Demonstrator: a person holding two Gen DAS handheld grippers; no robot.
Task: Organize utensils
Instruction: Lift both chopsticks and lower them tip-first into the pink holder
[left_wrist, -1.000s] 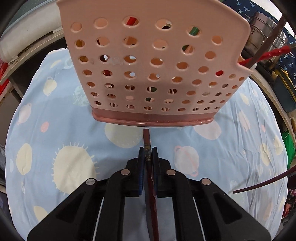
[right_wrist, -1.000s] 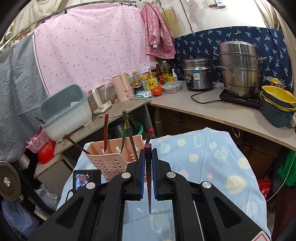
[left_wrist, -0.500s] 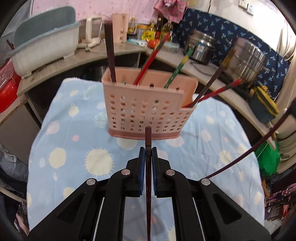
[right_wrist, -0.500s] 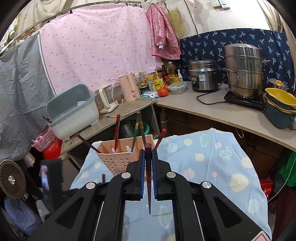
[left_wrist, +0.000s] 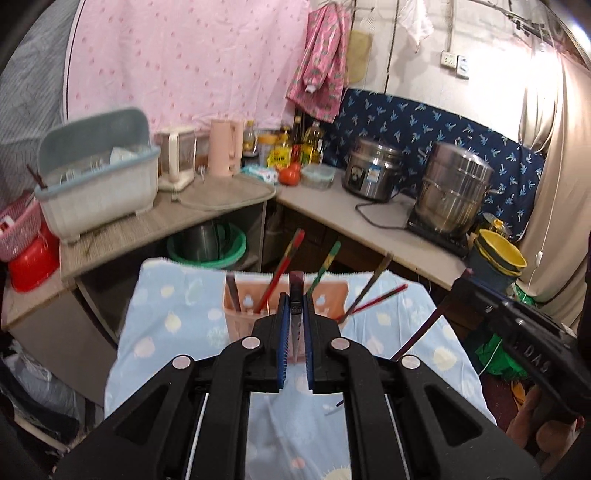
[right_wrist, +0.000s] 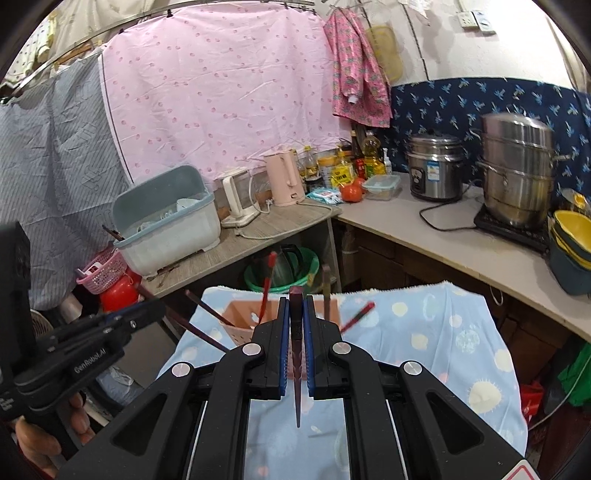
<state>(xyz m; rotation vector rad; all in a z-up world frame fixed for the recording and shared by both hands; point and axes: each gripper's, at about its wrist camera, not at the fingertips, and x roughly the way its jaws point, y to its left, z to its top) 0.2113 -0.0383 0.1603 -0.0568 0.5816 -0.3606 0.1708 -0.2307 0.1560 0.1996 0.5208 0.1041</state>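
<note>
Item: two dark chopsticks, one per claw, bound for a pink perforated utensil basket (left_wrist: 236, 317). The left claw (left_wrist: 295, 325) was closed down to the width of a dark chopstick (left_wrist: 295, 291), whose blunt end stood up just above the blue pads while its shaft ran down between them. The right claw (right_wrist: 295, 328) was likewise closed on a second dark chopstick (right_wrist: 296, 384), blunt end up, tapered tip pointing down toward the cloth. Governing relation: the basket lay ahead of and below both claws, partly hidden behind their fingers, its open mouth facing up; each held stick's long axis ran near vertical, roughly in line with that mouth. In my judgement the left claw was the nearer, since the basket loomed closer in its view, though the margin was small. Basket contents: a red chopstick (left_wrist: 284, 266), a green-and-red chopstick (left_wrist: 325, 266), a brown chopstick (left_wrist: 232, 291), and two more leaning out over the right rim, one brownish (left_wrist: 369, 291) and one red (left_wrist: 380, 297). The basket stood on the tabletop, which was covered by a pale blue cloth with sun and planet print (right_wrist: 443, 332). Exact compartments could not be told.
</note>
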